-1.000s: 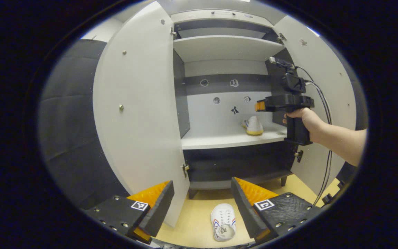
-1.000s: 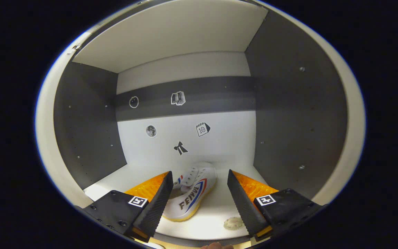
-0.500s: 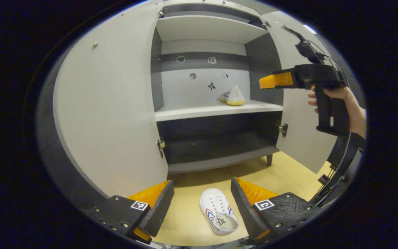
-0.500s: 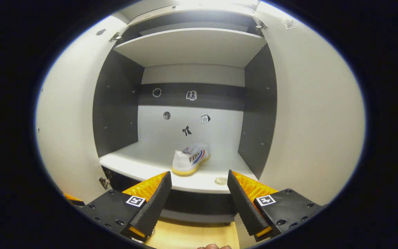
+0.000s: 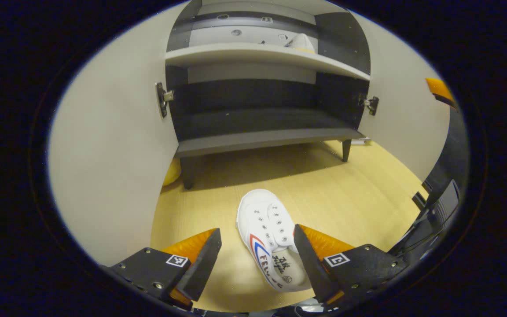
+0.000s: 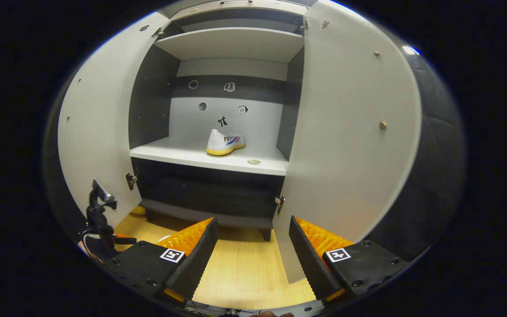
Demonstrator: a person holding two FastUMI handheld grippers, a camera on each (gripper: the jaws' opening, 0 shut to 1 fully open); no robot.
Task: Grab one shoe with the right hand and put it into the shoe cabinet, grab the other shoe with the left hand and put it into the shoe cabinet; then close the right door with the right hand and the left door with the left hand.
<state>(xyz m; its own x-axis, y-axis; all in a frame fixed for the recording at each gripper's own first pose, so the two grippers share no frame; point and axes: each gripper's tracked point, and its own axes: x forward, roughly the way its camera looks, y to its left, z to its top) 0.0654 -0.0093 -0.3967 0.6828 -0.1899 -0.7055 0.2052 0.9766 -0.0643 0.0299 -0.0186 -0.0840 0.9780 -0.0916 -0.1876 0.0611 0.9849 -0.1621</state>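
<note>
Left door [image 5: 108,154] stands open. Left gripper [image 5: 255,259] hangs over the wooden floor [image 5: 346,185], fingers wide apart and holding nothing; a white shoe [image 5: 271,237] lies on the floor between them, nearer the right-hand finger, whether touching it cannot be told. In the right gripper view, the second shoe [image 6: 225,142] sits on the white shelf [image 6: 183,155] of the shoe cabinet [image 6: 231,44]. Right gripper [image 6: 253,259] faces the cabinet from well back, fingers spread wide, empty. Right door [image 6: 350,132] open.

Left gripper [image 5: 253,259] pitched down toward the floor, jaws wide apart, holding nothing. Right gripper [image 6: 253,251] level, facing forward, jaws equally wide apart, empty.
</note>
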